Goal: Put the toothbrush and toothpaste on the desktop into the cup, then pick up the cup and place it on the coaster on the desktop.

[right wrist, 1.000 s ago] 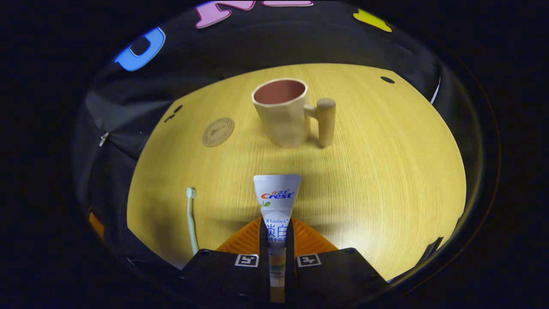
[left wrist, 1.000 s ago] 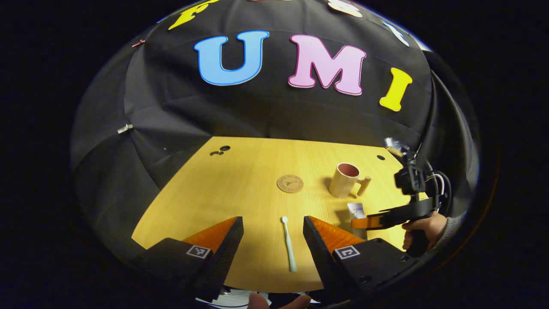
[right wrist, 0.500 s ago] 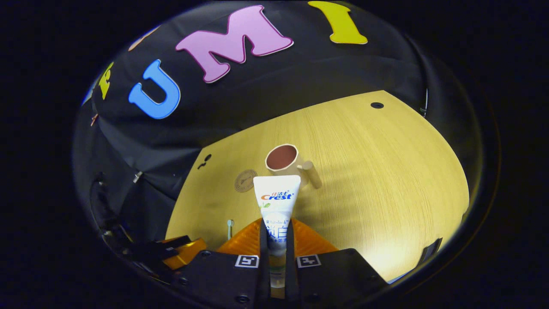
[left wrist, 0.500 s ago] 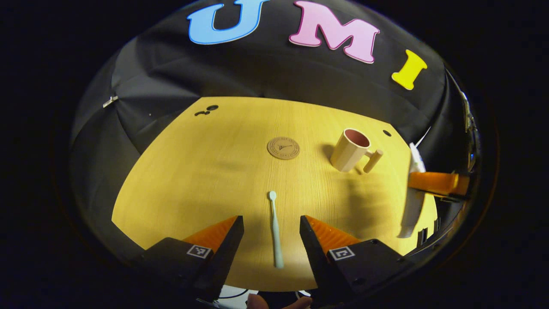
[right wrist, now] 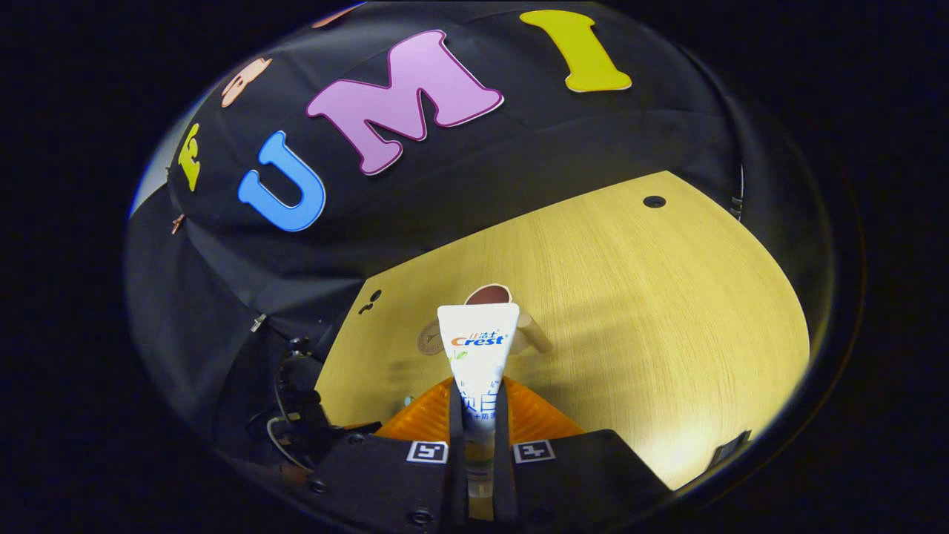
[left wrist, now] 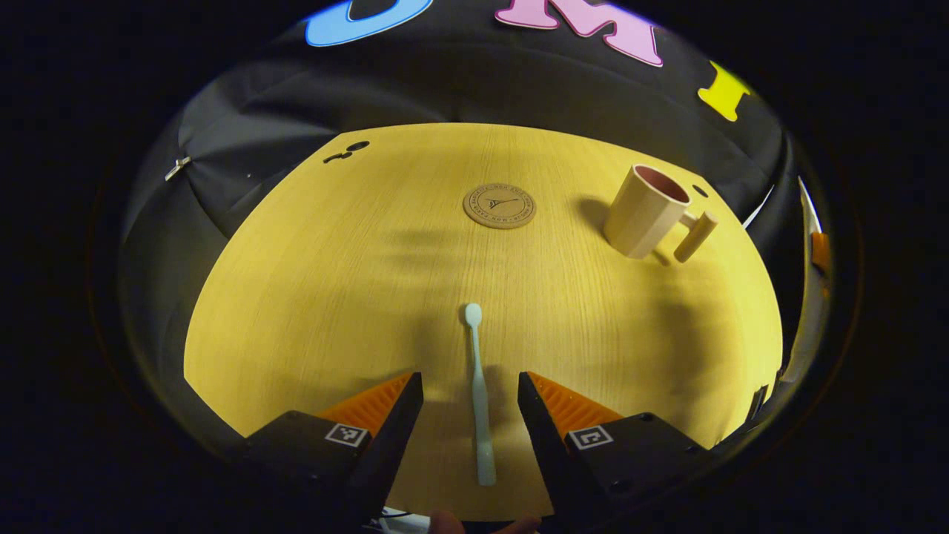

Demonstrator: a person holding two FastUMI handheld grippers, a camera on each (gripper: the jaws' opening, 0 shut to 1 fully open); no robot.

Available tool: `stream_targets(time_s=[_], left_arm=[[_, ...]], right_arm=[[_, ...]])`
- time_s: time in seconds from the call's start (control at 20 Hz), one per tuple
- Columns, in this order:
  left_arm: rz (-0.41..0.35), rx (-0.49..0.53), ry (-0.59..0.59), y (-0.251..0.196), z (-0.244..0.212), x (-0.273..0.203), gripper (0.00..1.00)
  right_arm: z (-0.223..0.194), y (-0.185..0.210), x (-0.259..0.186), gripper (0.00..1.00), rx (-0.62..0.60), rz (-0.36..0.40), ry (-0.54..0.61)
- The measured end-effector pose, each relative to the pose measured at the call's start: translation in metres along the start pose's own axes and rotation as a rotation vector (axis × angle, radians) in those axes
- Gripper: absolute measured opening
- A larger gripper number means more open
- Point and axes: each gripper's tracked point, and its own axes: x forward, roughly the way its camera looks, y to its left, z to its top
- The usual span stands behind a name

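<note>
In my left gripper view, the left gripper [left wrist: 470, 393] had its jaws spread apart, with the toothbrush [left wrist: 478, 393] lying flat on the desktop [left wrist: 334, 282] between them, untouched. The coaster [left wrist: 499, 205] sat farther back, the cup [left wrist: 642, 211] upright to its right (handle turned away from the coaster). My right gripper [right wrist: 474, 423] was clamped on the toothpaste [right wrist: 477, 348], held up off the wood, the tube hiding part of the cup behind it.

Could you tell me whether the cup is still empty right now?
Empty, as far as shown: the cup shows a bare interior, the toothbrush lies on the desktop, and the right gripper holds the toothpaste.
</note>
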Motion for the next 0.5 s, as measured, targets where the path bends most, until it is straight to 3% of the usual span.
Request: stream_targets(time_s=[0.35,0.5], left_arm=[[-0.003,0.027,0.053,-0.004,-0.011,0.022,0.80],[-0.017,0.048,0.072,-0.005,-0.015,0.023,0.70]], right_arm=[[0.008,-0.012,0.008,0.17,-0.019,0.006,0.016],[0.009,-0.016,0.010,0.17,-0.003,0.008,0.017]])
